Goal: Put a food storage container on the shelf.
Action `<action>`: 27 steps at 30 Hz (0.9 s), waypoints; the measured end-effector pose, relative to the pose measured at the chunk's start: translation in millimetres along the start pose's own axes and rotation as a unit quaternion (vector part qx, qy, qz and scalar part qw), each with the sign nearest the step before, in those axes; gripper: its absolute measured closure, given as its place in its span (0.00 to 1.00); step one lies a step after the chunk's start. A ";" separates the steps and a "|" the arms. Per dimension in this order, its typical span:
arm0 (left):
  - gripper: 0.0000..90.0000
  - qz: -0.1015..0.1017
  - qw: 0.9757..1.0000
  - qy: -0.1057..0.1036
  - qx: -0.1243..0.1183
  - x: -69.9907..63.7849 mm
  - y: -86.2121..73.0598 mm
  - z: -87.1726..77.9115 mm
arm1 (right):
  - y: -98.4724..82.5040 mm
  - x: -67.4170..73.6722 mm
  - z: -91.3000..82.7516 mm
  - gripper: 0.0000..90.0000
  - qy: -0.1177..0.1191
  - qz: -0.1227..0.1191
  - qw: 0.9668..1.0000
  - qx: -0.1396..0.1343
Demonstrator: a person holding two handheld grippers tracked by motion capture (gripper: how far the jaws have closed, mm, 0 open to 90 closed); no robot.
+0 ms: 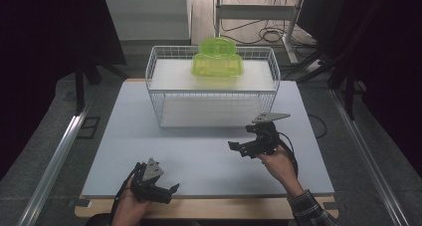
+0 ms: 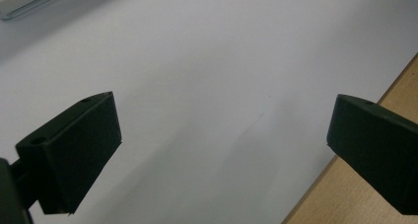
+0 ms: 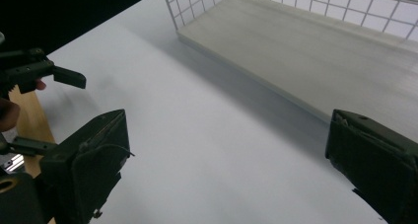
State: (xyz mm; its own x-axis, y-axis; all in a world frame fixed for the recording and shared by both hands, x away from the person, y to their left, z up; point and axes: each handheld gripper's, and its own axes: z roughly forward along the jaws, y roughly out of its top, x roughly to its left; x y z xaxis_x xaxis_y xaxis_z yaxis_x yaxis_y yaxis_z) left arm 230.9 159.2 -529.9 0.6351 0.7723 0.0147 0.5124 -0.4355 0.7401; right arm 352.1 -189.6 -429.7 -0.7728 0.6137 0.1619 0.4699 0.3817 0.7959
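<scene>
Green container (image 1: 217,61) lies beyond and above the right gripper (image 1: 247,139).
Both sets of fingers are spread, nothing grasped; the left gripper (image 1: 166,191) is farther, at the bench (image 1: 199,156) edge.

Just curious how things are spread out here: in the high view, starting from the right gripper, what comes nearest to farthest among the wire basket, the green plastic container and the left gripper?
1. Wire basket, just behind the right gripper.
2. Left gripper, near table edge.
3. Green plastic container, on the basket's upper shelf.
</scene>
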 end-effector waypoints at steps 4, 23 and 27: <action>0.00 0.003 1.000 -0.001 0.000 -0.6 -0.2 0.7 | -10.6 -1.5 -3.0 0.04 -0.003 0.005 1.000 -0.006; 0.00 0.011 1.000 -0.001 0.005 -0.8 -0.5 1.7 | -63.7 -9.9 -12.5 0.04 -0.046 0.015 0.999 0.019; 0.00 0.012 1.000 -0.002 0.006 -1.0 -0.6 2.1 | -70.2 -10.4 -16.1 0.04 -0.058 0.019 0.998 0.021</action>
State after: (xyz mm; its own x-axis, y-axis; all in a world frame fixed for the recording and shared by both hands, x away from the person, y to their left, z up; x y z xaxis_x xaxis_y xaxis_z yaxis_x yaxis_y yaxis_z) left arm 231.2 157.7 -531.9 0.6495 0.7597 0.0297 0.5042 -0.4596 0.7311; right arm 320.3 -234.0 -477.8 -0.7007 0.7033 0.1201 0.5166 0.3840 0.7653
